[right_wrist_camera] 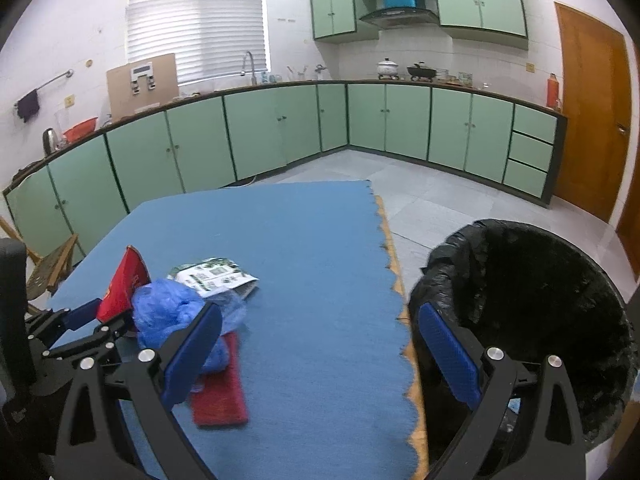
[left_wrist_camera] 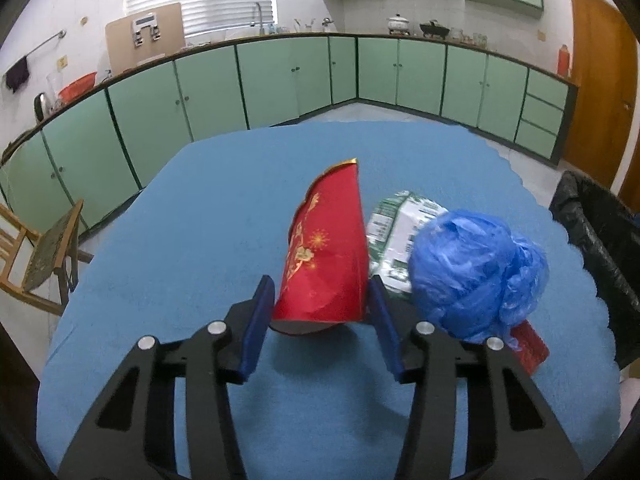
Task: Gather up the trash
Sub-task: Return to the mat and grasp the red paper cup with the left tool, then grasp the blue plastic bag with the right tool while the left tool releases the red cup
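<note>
A squashed red paper cup [left_wrist_camera: 328,256] with gold print stands tilted on the blue table cover [left_wrist_camera: 208,216]. My left gripper [left_wrist_camera: 320,286] is shut on it, one blue pad against each side of its lower end. Just right of the cup lie a crumpled blue plastic bag [left_wrist_camera: 476,268], a white and green wrapper [left_wrist_camera: 400,232] and a flat red packet [left_wrist_camera: 530,344]. In the right wrist view the left gripper [right_wrist_camera: 108,312] holds the cup [right_wrist_camera: 124,284] beside the blue bag [right_wrist_camera: 168,312]. My right gripper [right_wrist_camera: 320,340] is open and empty above the table's right edge.
A bin with a black liner [right_wrist_camera: 540,300] stands on the floor right of the table, below my right gripper's right finger. A wooden folding chair [left_wrist_camera: 44,252] is off the table's left side. Green cabinets [right_wrist_camera: 280,132] run along the far walls.
</note>
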Demonstrator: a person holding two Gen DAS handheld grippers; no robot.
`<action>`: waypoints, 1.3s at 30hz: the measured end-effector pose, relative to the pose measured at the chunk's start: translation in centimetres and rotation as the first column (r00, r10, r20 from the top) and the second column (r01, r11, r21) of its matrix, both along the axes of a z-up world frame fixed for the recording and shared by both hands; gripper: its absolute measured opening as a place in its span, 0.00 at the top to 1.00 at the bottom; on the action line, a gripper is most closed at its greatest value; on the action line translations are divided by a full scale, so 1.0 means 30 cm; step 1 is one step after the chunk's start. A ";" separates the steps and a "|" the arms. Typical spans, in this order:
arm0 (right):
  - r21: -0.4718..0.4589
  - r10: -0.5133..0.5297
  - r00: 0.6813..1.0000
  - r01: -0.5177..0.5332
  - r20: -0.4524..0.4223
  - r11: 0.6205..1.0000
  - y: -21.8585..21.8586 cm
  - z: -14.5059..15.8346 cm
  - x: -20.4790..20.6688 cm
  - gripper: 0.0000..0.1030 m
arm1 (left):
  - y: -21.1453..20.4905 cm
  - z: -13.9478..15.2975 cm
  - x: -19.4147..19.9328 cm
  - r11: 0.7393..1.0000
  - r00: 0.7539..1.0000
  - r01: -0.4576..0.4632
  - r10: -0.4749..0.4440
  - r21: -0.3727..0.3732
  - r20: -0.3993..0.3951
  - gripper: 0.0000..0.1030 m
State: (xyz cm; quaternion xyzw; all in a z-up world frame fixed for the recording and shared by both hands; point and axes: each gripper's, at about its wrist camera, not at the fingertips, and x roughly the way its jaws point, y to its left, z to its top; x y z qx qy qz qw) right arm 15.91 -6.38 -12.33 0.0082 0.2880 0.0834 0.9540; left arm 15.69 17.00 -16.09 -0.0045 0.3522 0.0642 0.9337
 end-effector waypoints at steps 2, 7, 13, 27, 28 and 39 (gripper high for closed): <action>0.000 0.025 1.000 -0.025 0.005 1.000 0.025 0.003 -0.002 0.06 | 0.028 0.012 -0.015 1.000 1.000 -0.027 0.027 -0.015 0.014 0.56; 0.007 0.082 0.997 -0.082 -0.002 0.997 0.106 -0.002 0.004 0.06 | 0.099 0.028 -0.039 0.996 0.997 -0.079 0.080 -0.035 0.022 0.57; 0.004 0.154 0.988 -0.154 -0.020 0.988 0.220 -0.015 0.021 0.06 | 0.142 0.048 -0.058 0.995 0.995 -0.098 0.099 -0.029 0.032 0.57; -0.010 0.224 0.968 -0.226 -0.113 0.974 0.330 -0.091 0.072 0.33 | 0.207 0.040 -0.065 0.992 0.993 -0.118 0.119 -0.043 0.025 0.58; 0.001 0.239 0.963 -0.241 -0.128 0.971 0.331 -0.099 0.077 0.40 | 0.210 0.039 -0.064 0.992 0.993 -0.118 0.119 -0.045 0.023 0.58; 0.048 0.303 0.946 -0.300 -0.111 0.953 0.299 -0.058 0.058 0.75 | 0.191 0.068 -0.074 0.993 0.993 -0.100 0.103 -0.059 0.050 0.58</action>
